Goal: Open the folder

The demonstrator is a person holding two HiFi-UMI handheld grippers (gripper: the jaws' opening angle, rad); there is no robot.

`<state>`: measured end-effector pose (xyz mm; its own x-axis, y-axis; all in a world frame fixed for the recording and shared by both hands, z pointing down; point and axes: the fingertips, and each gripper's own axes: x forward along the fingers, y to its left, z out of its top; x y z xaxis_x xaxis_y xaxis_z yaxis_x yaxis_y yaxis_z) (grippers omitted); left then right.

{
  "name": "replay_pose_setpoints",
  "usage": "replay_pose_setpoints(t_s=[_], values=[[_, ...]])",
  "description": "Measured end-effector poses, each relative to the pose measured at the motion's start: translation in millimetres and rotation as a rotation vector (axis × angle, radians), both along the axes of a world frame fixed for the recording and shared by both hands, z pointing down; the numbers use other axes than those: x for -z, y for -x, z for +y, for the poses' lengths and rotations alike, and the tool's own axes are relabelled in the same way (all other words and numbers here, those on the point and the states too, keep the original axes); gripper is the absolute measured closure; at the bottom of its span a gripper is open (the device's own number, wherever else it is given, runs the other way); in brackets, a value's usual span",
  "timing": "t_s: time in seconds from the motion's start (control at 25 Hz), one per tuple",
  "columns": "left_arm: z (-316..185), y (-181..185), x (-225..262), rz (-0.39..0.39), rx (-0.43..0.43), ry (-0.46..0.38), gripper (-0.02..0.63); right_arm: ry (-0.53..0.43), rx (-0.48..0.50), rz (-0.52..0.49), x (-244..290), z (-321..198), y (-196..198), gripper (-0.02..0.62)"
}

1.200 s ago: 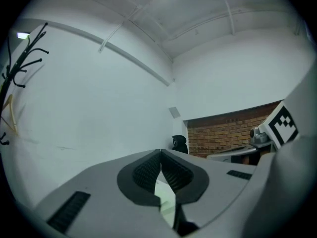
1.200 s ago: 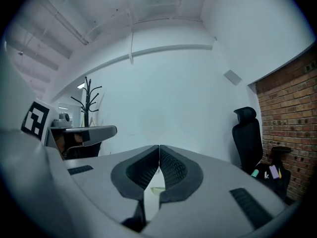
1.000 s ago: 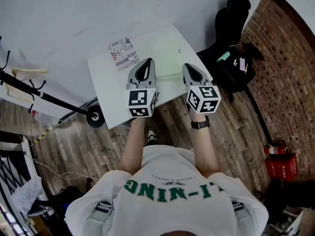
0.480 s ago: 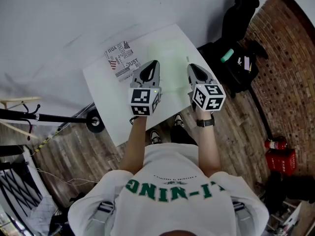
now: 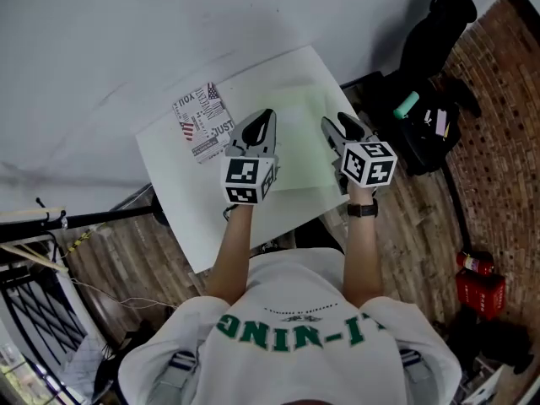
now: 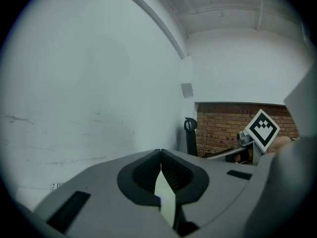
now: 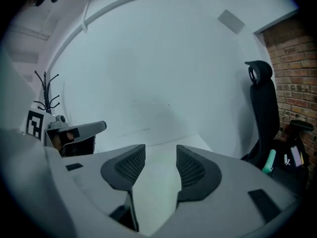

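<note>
**Q:** Where is the folder?

**A:** The folder [image 5: 302,146] is pale green. It lies on the right half of the white bench [image 5: 181,213]. Its near side runs close to the near edge of the bench, and its right side comes close to the right edge.

**Q:** What is the condition of the left claw?

**A:** The left claw [image 5: 267,118] is clenched. In the left gripper view the jaws meet at their tips, and a thin pale-green leaf of the folder [image 6: 166,197] stands on edge between them. In the head view this claw sits at the left side of the folder, toward the middle of the bench.

**Q:** What is the condition of the right claw?

**A:** The right claw [image 5: 339,125] is released. In the right gripper view the jaws stand well apart and grip nothing. The pale-green surface of the folder [image 7: 154,192] shows in the gap below them. No view shows whether a jaw touches that surface. In the head view this claw sits over the right side of the folder, near the right edge of the bench.

**Q:** What other items are present?

**A:** A printed sheet [image 5: 201,121] lies at the far left corner of the bench, apart from the folder. A white wall [image 5: 126,40] runs along the far edge. A black chair [image 5: 443,19] stands on the floor beyond the far right corner.
</note>
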<state>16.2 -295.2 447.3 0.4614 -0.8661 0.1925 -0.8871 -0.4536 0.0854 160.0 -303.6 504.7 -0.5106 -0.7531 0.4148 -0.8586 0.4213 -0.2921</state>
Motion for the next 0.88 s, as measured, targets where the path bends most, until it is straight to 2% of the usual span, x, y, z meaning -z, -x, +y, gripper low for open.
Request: replay_pose_setpoints(t_s=[0.16,0.32,0.48,0.72,0.88], values=[[-27.3,-7.7,-27.0,-0.018,0.003,0.052,0.591,0.106,0.052,0.015,-44.2,-24.4,-6.7,0.335],[-45.5,-11.4,-47.8,-0.028,0.003,0.093,0.591,0.216,0.073,-0.034,-83.1,-38.0,-12.2,0.281],[-57.5,-10.8,-64.2,-0.029,0.007,0.125,0.591,0.311,0.063,-0.117,-114.6,-41.8,-16.1,0.279],[-62.3,-10.1,-75.3,-0.016,0.000,0.141,0.591,0.413,0.091,-0.107,-147.4,-33.7,-13.4,0.287],[-64.6,-4.4,-72.3,0.000,0.000,0.130,0.591,0.433,0.103,-0.133,-149.9,-33.5,-6.0,0.329]])
